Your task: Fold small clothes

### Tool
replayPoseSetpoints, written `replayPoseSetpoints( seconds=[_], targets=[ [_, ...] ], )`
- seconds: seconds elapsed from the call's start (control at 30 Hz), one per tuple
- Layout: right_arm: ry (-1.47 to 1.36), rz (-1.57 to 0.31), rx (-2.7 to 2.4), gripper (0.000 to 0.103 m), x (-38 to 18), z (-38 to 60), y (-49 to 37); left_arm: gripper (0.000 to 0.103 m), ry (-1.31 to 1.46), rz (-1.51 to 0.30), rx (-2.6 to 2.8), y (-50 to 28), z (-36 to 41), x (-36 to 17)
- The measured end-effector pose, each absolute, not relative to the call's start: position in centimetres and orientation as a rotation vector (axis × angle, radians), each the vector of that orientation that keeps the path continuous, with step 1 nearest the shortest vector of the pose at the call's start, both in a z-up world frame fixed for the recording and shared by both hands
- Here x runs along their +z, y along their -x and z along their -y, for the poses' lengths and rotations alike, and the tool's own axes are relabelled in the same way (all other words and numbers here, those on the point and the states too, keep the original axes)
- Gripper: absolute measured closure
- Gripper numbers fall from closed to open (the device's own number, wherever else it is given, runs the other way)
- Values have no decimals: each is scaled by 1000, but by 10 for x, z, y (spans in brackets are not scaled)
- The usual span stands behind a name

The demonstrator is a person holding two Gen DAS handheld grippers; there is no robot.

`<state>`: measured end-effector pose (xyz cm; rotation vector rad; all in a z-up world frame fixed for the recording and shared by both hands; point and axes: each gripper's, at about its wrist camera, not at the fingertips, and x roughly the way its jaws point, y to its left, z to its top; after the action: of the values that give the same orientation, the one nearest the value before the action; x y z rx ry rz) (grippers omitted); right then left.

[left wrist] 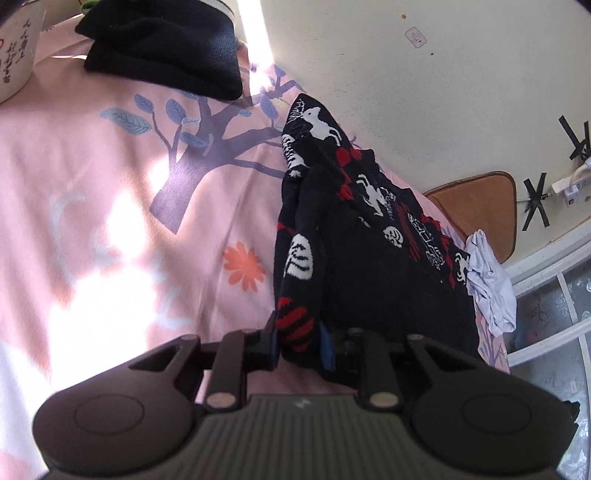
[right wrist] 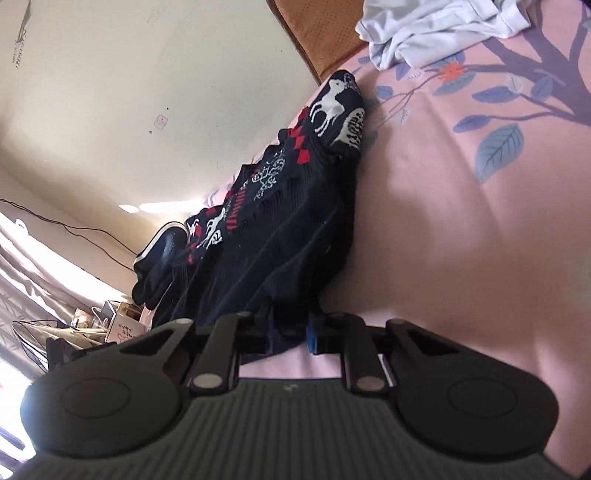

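A black knitted garment with white deer and red diamond patterns (left wrist: 369,236) is held up off the pink bed sheet (left wrist: 92,184). My left gripper (left wrist: 301,345) is shut on its near edge. In the right wrist view the same garment (right wrist: 280,214) hangs stretched away from me, and my right gripper (right wrist: 288,332) is shut on its other near edge. Its far end rests on the sheet (right wrist: 461,221).
A folded black knit item (left wrist: 162,48) lies at the far left of the bed beside a white box (left wrist: 14,55). A crumpled white garment (left wrist: 491,291) (right wrist: 436,26) lies near a brown cushion (left wrist: 476,210). A wall stands behind.
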<state>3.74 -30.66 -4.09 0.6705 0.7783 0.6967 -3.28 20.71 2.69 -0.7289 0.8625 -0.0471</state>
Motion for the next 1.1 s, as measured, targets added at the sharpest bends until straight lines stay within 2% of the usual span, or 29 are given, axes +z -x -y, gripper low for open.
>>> replayPoseSetpoints(
  seconds=[0.2,0.37,0.43,0.5,0.67,0.8,0.87,0.93,1.07,1.1],
  targets=[
    [-566,-744,713,86,-10,332,-8,87,716,-872,-68,67,-198,47],
    [-492,-762,718,86,-9,341,21,85,693,-904,-66,86,-193,48],
    [-440,-761,702,79,-21,334,22,77,676,-953,-30,85,-192,36],
    [-400,-782,654,69,-33,334,14,76,667,-983,-2,84,-198,30],
    [-371,-673,558,67,-11,373,-8,71,582,-819,90,73,-230,84],
    [-262,-571,608,67,27,353,-50,66,382,-748,12,4,-207,127],
    [-191,-545,642,66,40,326,-82,57,284,-756,-43,-47,-182,132],
    [-160,-535,677,59,48,297,-122,56,244,-795,-95,-102,-159,127],
    [-154,-606,739,54,49,235,-209,56,180,-871,-81,-203,-127,97],
    [-143,-621,741,49,46,221,-226,56,188,-894,-80,-223,-122,88]
  ],
)
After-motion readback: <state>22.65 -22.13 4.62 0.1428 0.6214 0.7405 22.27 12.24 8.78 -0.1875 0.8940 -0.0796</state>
